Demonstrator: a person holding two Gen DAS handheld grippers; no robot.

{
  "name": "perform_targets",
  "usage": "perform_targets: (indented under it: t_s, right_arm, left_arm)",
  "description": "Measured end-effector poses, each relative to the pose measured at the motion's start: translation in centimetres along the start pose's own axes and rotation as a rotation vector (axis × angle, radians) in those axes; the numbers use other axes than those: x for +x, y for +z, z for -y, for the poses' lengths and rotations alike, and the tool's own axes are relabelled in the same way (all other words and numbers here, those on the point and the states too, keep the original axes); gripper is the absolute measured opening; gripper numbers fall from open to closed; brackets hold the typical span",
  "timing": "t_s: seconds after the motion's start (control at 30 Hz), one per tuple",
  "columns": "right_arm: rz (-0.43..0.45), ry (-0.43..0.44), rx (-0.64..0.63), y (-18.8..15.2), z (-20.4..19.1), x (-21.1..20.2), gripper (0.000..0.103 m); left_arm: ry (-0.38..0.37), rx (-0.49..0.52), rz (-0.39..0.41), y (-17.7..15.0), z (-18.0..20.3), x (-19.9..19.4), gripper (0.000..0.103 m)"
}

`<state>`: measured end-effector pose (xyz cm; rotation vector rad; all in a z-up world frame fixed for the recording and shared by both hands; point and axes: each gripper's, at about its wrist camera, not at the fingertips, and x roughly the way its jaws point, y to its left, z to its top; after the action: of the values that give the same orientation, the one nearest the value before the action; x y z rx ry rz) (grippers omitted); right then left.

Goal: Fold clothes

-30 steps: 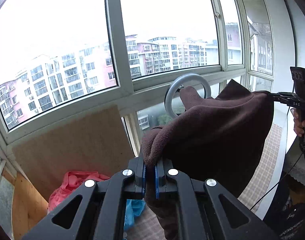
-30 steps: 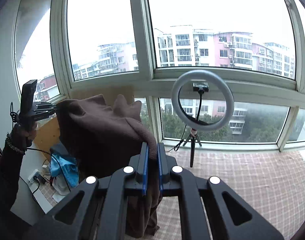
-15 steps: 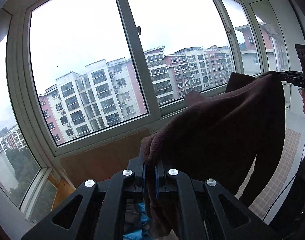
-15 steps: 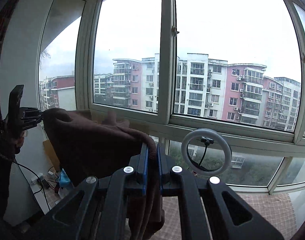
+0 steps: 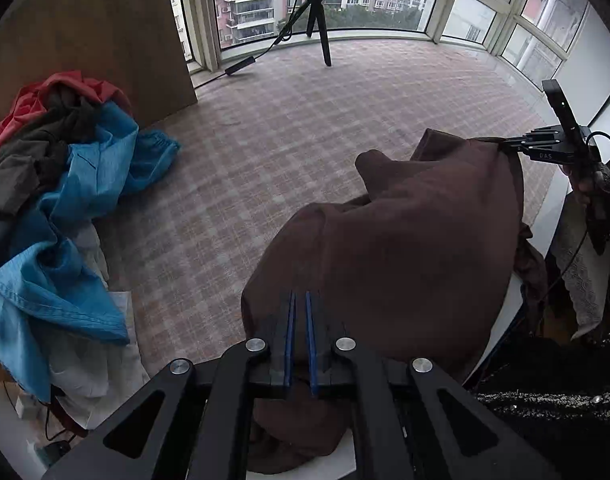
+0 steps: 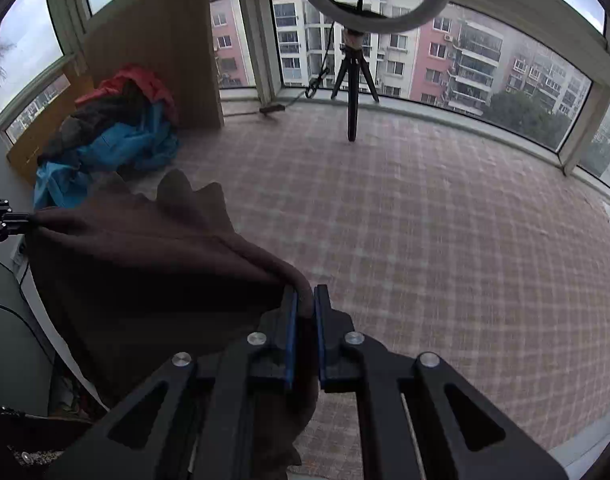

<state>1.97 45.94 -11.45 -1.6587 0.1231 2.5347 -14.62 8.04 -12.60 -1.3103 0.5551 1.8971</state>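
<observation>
Brown fleece garment (image 5: pixel 405 248) stretched between both grippers, hanging in a loose sag above the near edge of the checked mat (image 5: pixel 289 128). Left gripper (image 5: pixel 299 300) is clamped tight on one bunched edge of it, blue pads pinching the cloth, tilted steeply downward. Right gripper (image 6: pixel 305 300) grips the other edge, fabric squeezed between its pads and trailing off to the left. From the left wrist view, the right gripper sits at the far right with a hand wrapped round its handle. Over on the far left, a heap of blue, red and dark clothes (image 5: pixel 65 184) lies against a wooden board (image 5: pixel 105 28). At the far window, a ring light on a tripod (image 6: pixel 355 80) stands on the mat.
</observation>
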Motion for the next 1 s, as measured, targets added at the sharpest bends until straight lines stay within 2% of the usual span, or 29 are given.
perform_targets:
  t_s: [0.03,0.07,0.1,0.2,0.23,0.27,0.3,0.37,0.47,0.5,0.53,0.57,0.6,0.63,0.73,0.87,0.93,1.0]
  right_arm:
    - [-0.067,-0.046,0.003,-1.8,0.6,2.7,0.008]
    - [-0.104,-0.046,0.015,-3.3,1.1,4.4,0.008]
    - [-0.109,-0.034,0.026,-3.8,1.3,4.9,0.008]
    - [-0.105,0.004,0.055,-4.7,1.8,5.4,0.008]
    - [-0.101,-0.006,0.044,-4.5,1.6,5.3,0.008]
    - [-0.095,-0.022,0.026,-4.3,1.4,5.1,0.008]
    - [-0.094,-0.032,0.016,-4.1,1.3,5.0,0.008]
    - [-0.094,-0.042,0.008,-3.7,1.2,5.0,0.008]
    - [-0.100,-0.033,0.025,-3.5,1.5,5.2,0.008]
    - [-0.101,-0.028,0.032,-4.0,1.4,5.2,0.008]
    - [-0.102,-0.027,0.036,-4.2,1.3,5.1,0.008]
    - [-0.101,-0.028,0.038,-4.3,1.2,5.2,0.008]
    - [-0.101,-0.030,0.040,-4.4,0.9,5.0,0.008]
    - [-0.098,-0.032,0.043,-4.5,0.8,4.8,0.008]
    - [-0.077,-0.021,0.057,-4.3,0.7,4.0,0.008]
    - [-0.038,0.035,0.071,-4.0,0.7,1.9,0.008]
    - [-0.043,0.013,0.044,-4.1,0.2,1.8,0.008]
    - [-0.068,0.002,0.026,-4.3,-0.2,2.9,0.008]
  left_arm:
    - [-0.020,-0.013,-0.009,0.2,-0.4,1.0,0.005]
    - [-0.048,-0.028,-0.007,0.7,-0.5,1.2,0.005]
    - [-0.076,-0.043,-0.006,1.1,-0.6,1.5,0.005]
    - [-0.056,0.023,-0.012,3.3,0.0,2.5,0.012]
    - [-0.053,0.048,-0.016,4.1,0.5,2.9,0.026]
    - [-0.049,0.073,-0.020,5.0,0.9,3.3,0.045]
    - [-0.036,0.086,-0.026,5.8,0.9,4.1,0.048]
    - [-0.034,0.100,-0.055,7.3,1.1,6.1,0.047]
    - [-0.178,0.073,-0.144,8.3,1.4,9.6,0.049]
    - [-0.198,0.081,-0.170,8.3,1.8,10.7,0.050]
    - [-0.180,0.097,-0.192,8.1,2.2,11.7,0.050]
    - [-0.160,0.103,-0.211,7.8,2.4,12.4,0.045]
    - [-0.140,0.108,-0.229,7.6,2.6,13.2,0.033]
    - [-0.121,0.113,-0.247,7.3,2.8,13.9,0.001]
    - [-0.112,0.098,-0.176,6.1,2.4,11.4,0.000]
    - [-0.101,0.063,-0.107,2.8,1.1,5.3,0.000]
    - [-0.083,0.069,-0.108,1.5,0.6,3.7,0.000]
    - [-0.049,0.090,-0.080,1.9,0.4,3.2,0.005]
